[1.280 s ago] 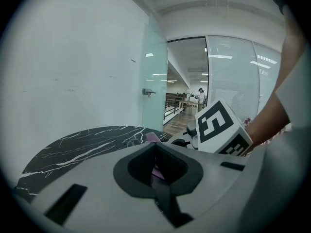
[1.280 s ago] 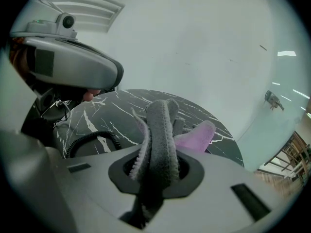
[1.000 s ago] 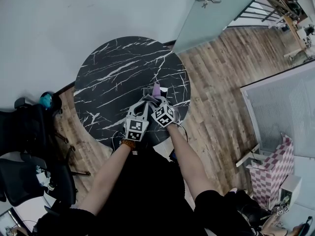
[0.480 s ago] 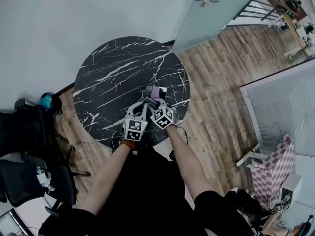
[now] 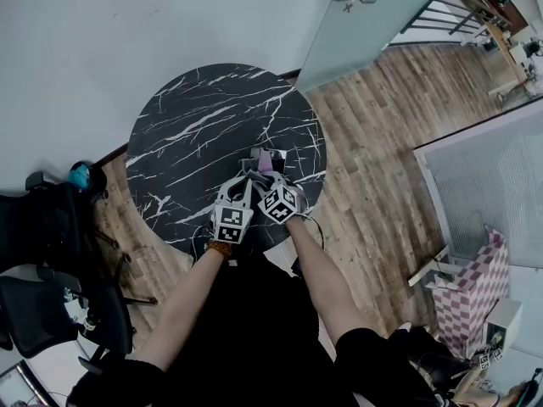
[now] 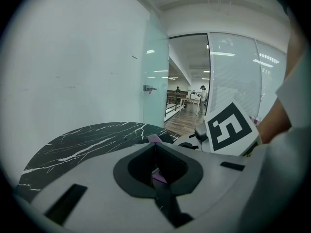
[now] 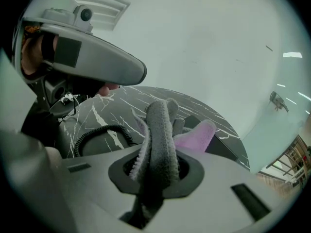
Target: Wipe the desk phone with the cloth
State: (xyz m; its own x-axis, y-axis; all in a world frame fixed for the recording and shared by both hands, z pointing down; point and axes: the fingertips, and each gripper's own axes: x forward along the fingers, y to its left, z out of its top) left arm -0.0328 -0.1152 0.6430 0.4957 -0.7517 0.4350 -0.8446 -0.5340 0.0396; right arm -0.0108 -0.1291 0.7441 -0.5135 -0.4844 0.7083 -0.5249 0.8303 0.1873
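Your two hand-held grippers meet at the lower right rim of the round black marble bench, just above centre in the head view, with their marker cubes side by side.

Your right hand-held gripper has its jaws clamped on the cloth. A grey fold stands up out of the jaws, and a purple flap hangs off to the right of it.

Your left hand-held gripper also has its jaws together. A sliver of purple cloth shows in the seam between them and just past their tips, so it appears to pinch the same cloth.

The phone lies on the bench just behind the cloth, at centre right of the right gripper view. It is a dark block, mostly covered by the purple flap. Its coiled cord loops across the marble at lower left of that view. In the head view the grippers and cloth hide most of the phone.
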